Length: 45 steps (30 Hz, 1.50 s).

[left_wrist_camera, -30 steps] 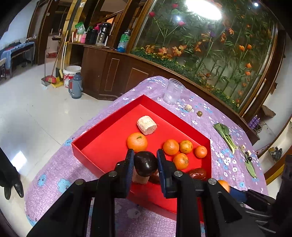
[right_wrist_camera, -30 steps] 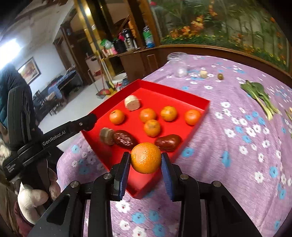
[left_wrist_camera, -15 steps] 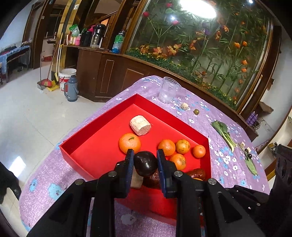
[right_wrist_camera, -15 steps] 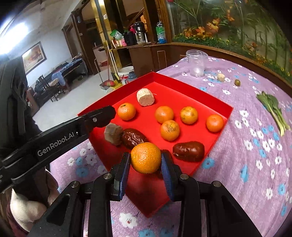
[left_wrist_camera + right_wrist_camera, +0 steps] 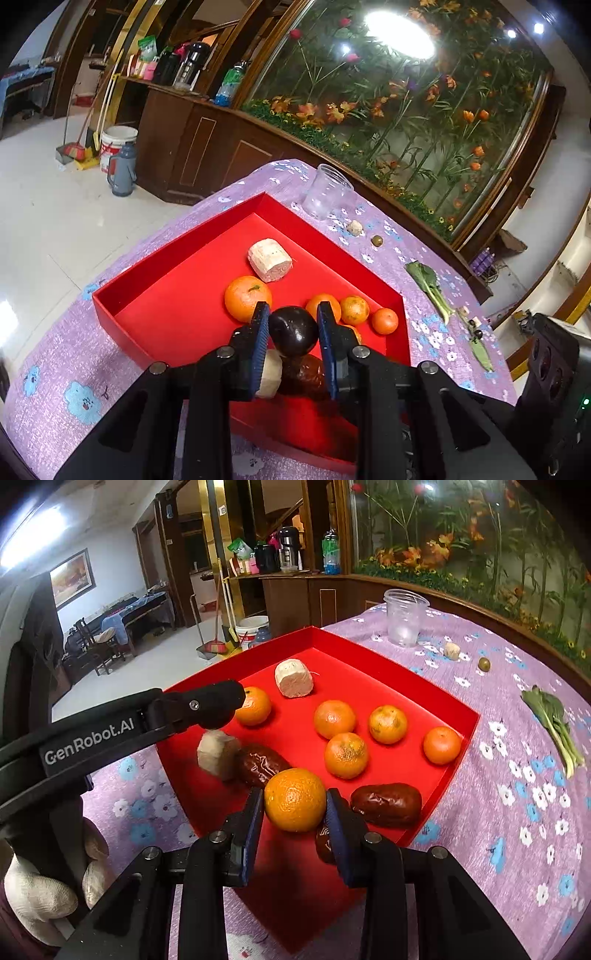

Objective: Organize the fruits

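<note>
Left gripper (image 5: 293, 329) is clamping a dark round fruit (image 5: 293, 330) between its blue pads, holding it above the near edge of the red tray (image 5: 177, 295); skin is glossy, near-black. Right gripper (image 5: 294, 808) is pinching an orange (image 5: 294, 799), dimpled and bright, over the tray's near corner, beside two wrinkled brown dates (image 5: 386, 805).

Purple flowered table with a red tray and scattered bits.

The table (image 5: 517, 812), draped in a purple cloth with blue and white flowers, filled the centre and right of both views. Directly on it sat the red tray (image 5: 469, 746) at centre, a clear plastic cup (image 5: 404, 622) behind it, a pale lump (image 5: 452, 650) and a small brownish-green fruit (image 5: 484, 664) nearby, and a leafy green (image 5: 554, 720) at right.
</note>
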### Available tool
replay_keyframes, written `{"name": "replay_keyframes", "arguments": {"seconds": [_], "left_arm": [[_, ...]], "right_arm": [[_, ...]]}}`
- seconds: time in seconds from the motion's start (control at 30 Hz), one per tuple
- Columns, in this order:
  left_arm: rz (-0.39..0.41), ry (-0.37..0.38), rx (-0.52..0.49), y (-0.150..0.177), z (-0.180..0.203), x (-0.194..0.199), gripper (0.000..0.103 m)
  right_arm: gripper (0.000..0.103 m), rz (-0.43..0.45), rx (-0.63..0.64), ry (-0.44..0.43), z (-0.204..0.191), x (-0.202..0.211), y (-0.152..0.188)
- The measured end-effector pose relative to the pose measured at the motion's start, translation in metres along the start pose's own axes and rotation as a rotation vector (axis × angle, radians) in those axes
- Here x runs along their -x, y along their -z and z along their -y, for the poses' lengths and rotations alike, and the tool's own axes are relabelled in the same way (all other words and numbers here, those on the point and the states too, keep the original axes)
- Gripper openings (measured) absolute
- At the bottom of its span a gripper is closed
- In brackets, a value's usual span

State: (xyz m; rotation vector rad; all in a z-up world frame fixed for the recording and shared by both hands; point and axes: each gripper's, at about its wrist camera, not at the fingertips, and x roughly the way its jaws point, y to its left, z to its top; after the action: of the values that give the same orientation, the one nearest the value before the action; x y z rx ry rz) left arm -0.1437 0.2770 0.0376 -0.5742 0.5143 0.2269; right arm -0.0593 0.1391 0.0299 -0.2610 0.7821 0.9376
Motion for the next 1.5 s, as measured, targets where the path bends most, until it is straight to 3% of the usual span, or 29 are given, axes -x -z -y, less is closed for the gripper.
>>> {"name": "replay_keyframes", "arguments": {"seconds": [0.13, 0.23, 0.3, 0.33, 0.4, 0.77, 1.03, 1.3, 1.5], "left_arm": [[-0.009, -0.031, -0.011, -0.001, 0.003, -0.005, 0.026], [-0.004, -0.051, -0.001, -0.003, 0.001, -0.005, 0.048], [0.009, -0.060, 0.012, -0.004, 0.000, -0.002, 0.064], [0.011, -0.065, 0.017, -0.005, -0.001, -0.001, 0.066], [0.006, -0.074, 0.026, -0.005, -0.002, 0.000, 0.071], [0.035, -0.209, -0.052, -0.006, 0.023, 0.020, 0.077], [0.104, -0.387, -0.187, 0.002, 0.065, 0.040, 0.095], [0.121, -0.398, -0.243, 0.011, 0.095, 0.054, 0.097], [0.110, -0.379, -0.295, 0.023, 0.121, 0.058, 0.097]], "right_arm": [[0.039, 0.012, 0.022, 0.005, -0.003, -0.002, 0.000], [0.042, 0.014, 0.021, 0.001, -0.003, -0.002, -0.001], [0.057, 0.018, 0.011, -0.008, -0.001, 0.000, 0.000], [0.063, 0.023, 0.007, -0.006, 0.000, 0.001, -0.001], [0.064, 0.036, 0.003, 0.000, 0.001, 0.005, -0.001], [0.070, 0.080, -0.077, 0.004, 0.016, 0.035, 0.009], [0.074, 0.112, -0.131, 0.039, 0.031, 0.059, 0.019], [0.079, 0.147, -0.189, 0.080, 0.054, 0.086, 0.033], [0.087, 0.171, -0.229, 0.113, 0.068, 0.105, 0.045]]}}
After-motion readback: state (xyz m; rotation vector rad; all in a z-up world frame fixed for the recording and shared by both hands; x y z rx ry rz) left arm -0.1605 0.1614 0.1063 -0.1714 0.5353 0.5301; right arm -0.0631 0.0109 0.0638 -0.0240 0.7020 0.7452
